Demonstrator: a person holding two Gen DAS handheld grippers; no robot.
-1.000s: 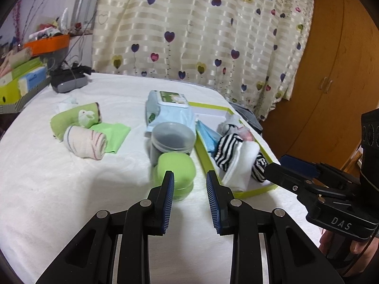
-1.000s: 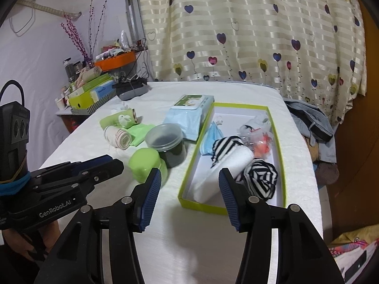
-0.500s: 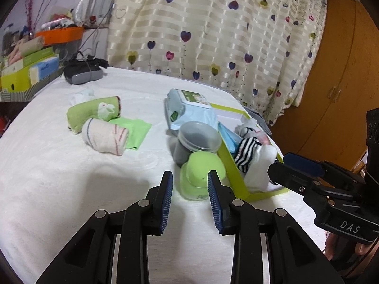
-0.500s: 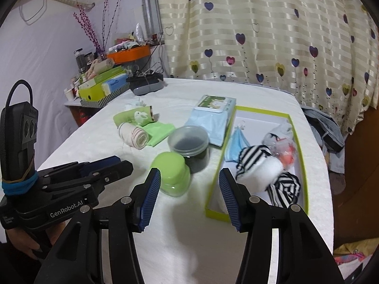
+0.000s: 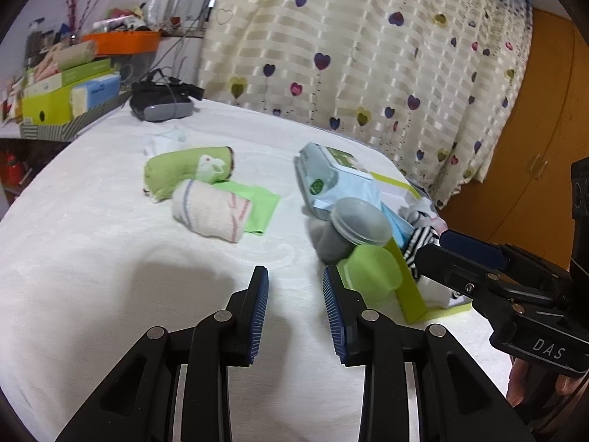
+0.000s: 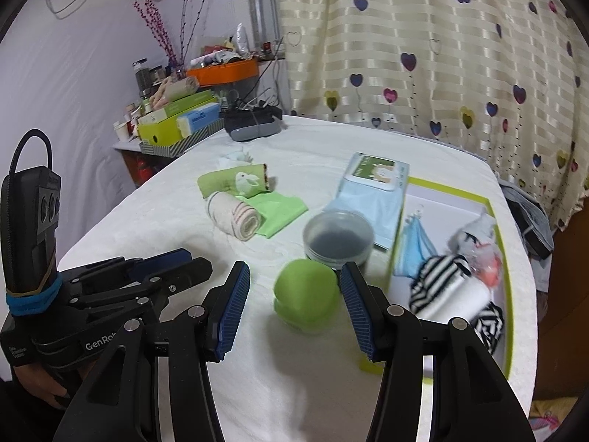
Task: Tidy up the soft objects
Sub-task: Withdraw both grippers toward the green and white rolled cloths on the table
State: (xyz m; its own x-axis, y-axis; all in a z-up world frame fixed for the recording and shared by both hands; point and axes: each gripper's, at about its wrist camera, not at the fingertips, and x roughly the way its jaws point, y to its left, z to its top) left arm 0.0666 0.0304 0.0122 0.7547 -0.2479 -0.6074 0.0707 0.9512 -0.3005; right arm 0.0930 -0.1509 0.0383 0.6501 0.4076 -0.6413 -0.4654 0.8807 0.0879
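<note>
Left gripper (image 5: pixel 295 293) jaws part open, nothing between them, over bare white tabletop (image 5: pixel 92 258). Right gripper (image 6: pixel 294 296) jaws wider, empty, framing the green cup (image 6: pixel 305 294). Rolled towels (image 5: pixel 210 211) lie left; striped socks (image 6: pixel 440 276) in the green-rimmed box (image 6: pixel 510 287).

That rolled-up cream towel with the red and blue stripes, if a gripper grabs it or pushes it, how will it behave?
The cream towel looks soft and probably light, so it would likely squash under the pads. It lies as a loose roll on the bedspread, so a sideways push may roll or unwind it. Lifted by one end, it would probably droop. One end overlaps the green cloth, which might drag along.
</note>
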